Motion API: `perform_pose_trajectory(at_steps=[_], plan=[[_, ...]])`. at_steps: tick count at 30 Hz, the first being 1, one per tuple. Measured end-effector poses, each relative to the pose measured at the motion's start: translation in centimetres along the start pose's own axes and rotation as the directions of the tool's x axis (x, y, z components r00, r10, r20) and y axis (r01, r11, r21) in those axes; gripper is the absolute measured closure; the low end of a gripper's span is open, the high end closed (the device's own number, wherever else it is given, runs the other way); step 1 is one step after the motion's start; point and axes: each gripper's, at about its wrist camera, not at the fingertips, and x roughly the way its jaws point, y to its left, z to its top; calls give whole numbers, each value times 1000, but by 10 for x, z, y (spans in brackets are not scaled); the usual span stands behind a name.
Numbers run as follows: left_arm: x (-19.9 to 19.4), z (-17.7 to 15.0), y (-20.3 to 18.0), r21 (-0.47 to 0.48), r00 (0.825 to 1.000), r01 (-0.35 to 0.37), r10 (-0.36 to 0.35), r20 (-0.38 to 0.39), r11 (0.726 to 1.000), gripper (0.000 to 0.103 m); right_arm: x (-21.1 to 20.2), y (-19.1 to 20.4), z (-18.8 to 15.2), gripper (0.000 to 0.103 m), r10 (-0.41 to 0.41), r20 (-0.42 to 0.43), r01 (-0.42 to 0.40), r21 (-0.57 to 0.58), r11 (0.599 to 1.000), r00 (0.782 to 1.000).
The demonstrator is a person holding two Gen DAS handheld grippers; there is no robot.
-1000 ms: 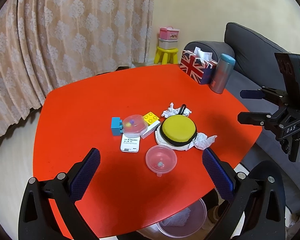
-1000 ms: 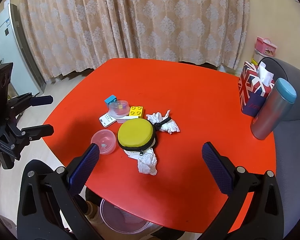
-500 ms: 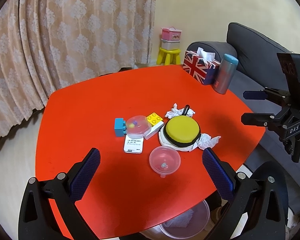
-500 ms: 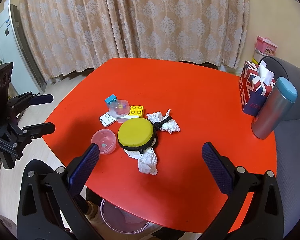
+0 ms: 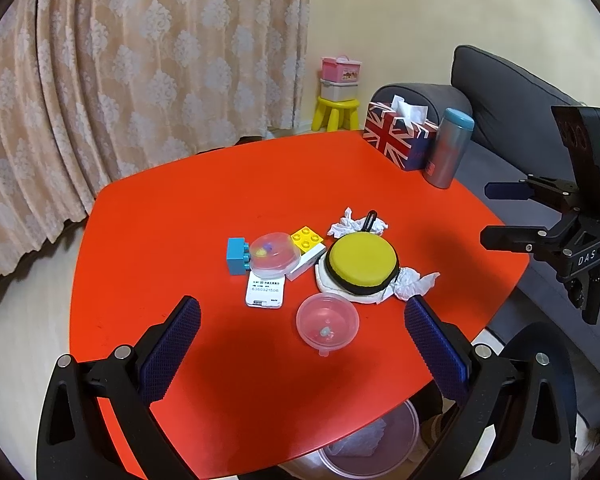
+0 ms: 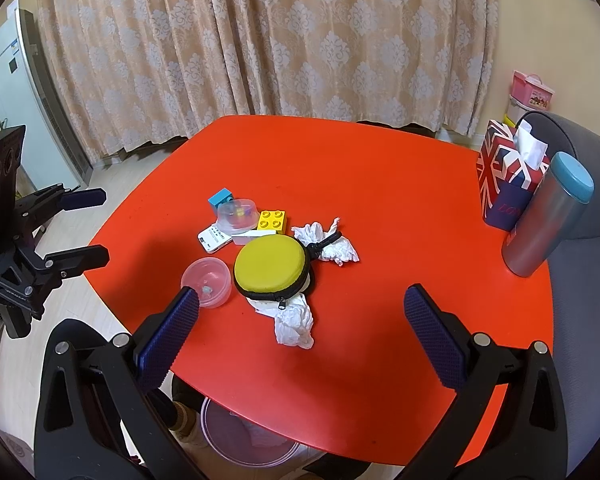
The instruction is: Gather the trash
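Crumpled white tissues lie on the red table [image 5: 180,216] around a round yellow zip case [image 5: 362,260]: one behind it [image 5: 350,224], one at its near right [image 5: 414,282]. In the right wrist view they show behind the case [image 6: 328,242] and in front of it [image 6: 294,324]. A clear plastic bin [image 6: 244,438] holding white tissue stands on the floor under the table's near edge. My left gripper [image 5: 300,344] is open and empty above the near edge. My right gripper [image 6: 300,332] is open and empty, over the front tissue.
Toy bricks, blue [image 5: 236,256] and yellow [image 5: 306,238], a clear lidded dish [image 5: 274,258], a white card [image 5: 265,294] and a pink bowl [image 5: 327,325] sit by the case. A Union Jack tissue box [image 5: 396,142] and a steel flask [image 5: 448,148] stand at the table's sofa side.
The left gripper has drawn back and up a little, so the table items sit slightly farther in its view. The right gripper has barely moved. Both stay open.
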Motion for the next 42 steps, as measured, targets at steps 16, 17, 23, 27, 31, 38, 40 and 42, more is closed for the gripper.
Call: perform_pose_trajectory(at_steps=[16, 17, 23, 27, 31, 38, 40, 42], plan=[[0, -1, 1, -7, 1000, 6, -6, -5, 1000, 5, 2, -3, -2, 3, -4, 1, 4, 8, 1000, 1000], [0, -1, 1, -8, 1000, 7, -7, -5, 1000, 5, 2, -3, -2, 3, -4, 1, 4, 8, 1000, 1000], [2, -2, 1, -11, 1000, 11, -11, -7, 1000, 5, 3, -3, -3, 3, 2, -3, -2, 8, 1000, 1000], [9, -1, 3, -11, 1000, 15, -15, -17, 1000, 5, 4, -2, -2, 3, 2, -8, -2, 9, 1000, 1000], [22, -1, 4, -10, 999, 16, -16, -39, 1000, 5, 7, -1, -4, 3, 4, -14, -3, 11, 1000, 1000], [50, -2, 3, -5, 995, 24, -25, -99, 1000, 5, 12, -6, -8, 3, 5, -29, -4, 21, 1000, 1000], [58, -2, 1, -3, 993, 29, -29, -117, 1000, 5, 13, -8, -9, 3, 2, -34, -1, 26, 1000, 999], [68, -3, -1, 2, 989, 37, -36, -144, 999, 5, 14, -10, -10, 3, 1, -37, 0, 31, 1000, 999]])
